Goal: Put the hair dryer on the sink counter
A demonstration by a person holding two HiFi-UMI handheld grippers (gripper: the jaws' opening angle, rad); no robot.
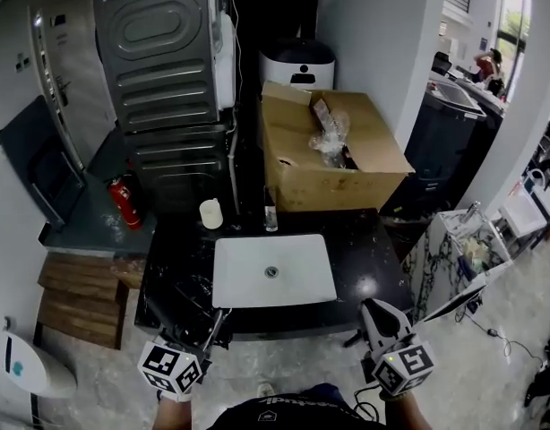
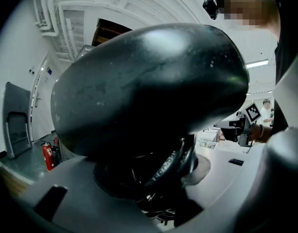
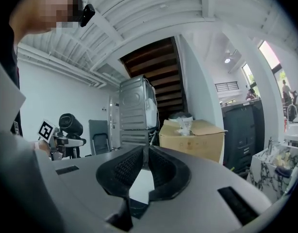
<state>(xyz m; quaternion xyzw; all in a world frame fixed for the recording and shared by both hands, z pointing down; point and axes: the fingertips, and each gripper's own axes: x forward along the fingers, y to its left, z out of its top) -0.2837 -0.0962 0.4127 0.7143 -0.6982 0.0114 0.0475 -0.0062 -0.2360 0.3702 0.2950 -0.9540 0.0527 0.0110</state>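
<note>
The hair dryer (image 2: 149,86) is black and rounded and fills most of the left gripper view, with its coiled cord (image 2: 163,171) hanging beneath. My left gripper (image 2: 154,178) is shut on it. In the head view the left gripper (image 1: 212,325) holds the dark hair dryer (image 1: 193,319) over the front left corner of the black sink counter (image 1: 365,249), beside the white basin (image 1: 273,271). My right gripper (image 1: 372,307) hovers at the counter's front right edge, jaws shut with nothing between them (image 3: 145,152). The right gripper view shows the hair dryer (image 3: 70,125) at far left.
A cardboard box (image 1: 333,155) stands at the back of the counter, with a white cup (image 1: 210,214) and a small bottle (image 1: 270,218) behind the basin. A grey appliance (image 1: 163,52) rises at back left, a red fire extinguisher (image 1: 124,202) beside it. Wooden steps (image 1: 82,298) lie left.
</note>
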